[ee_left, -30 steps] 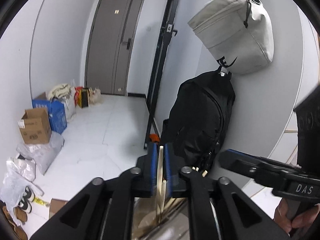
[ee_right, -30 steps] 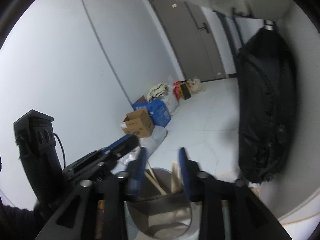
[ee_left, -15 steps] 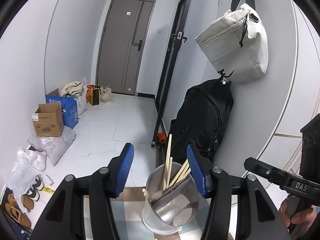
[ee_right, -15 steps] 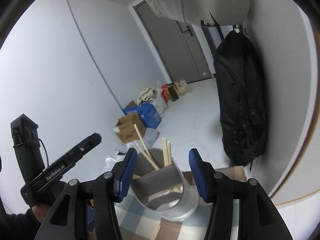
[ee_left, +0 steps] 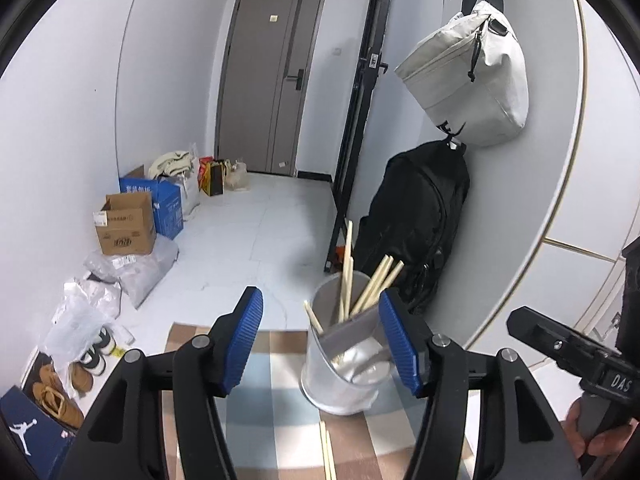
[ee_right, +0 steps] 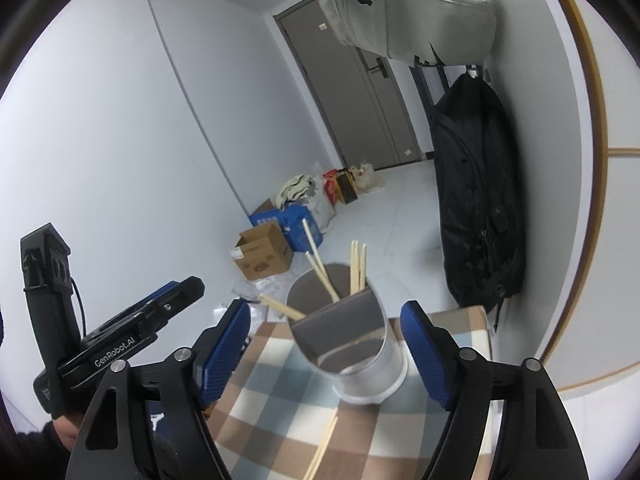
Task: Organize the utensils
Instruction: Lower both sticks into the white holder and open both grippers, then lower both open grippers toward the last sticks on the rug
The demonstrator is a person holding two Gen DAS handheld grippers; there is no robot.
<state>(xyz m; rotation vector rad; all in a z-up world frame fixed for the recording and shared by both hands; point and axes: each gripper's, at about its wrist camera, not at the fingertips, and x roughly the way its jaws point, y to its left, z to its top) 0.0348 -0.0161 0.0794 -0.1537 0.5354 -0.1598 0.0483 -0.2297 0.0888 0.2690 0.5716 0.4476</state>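
Since the earlier frames both grippers have backed away from the holder (ee_left: 346,344), leaving chopsticks (ee_left: 370,286) standing in it. Left gripper (ee_left: 320,342) and right gripper (ee_right: 326,350) are released, jaws opening, nothing pinched. Holder sits lower centre on the checked bench cloth (ee_right: 276,376); two loose chopsticks (ee_right: 322,450) lie below it.

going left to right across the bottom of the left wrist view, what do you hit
shoes on the floor → left hand-held gripper, its jaws opening with nothing pressed between them → loose chopsticks on the checked cloth → utensil holder with chopsticks → right hand-held gripper
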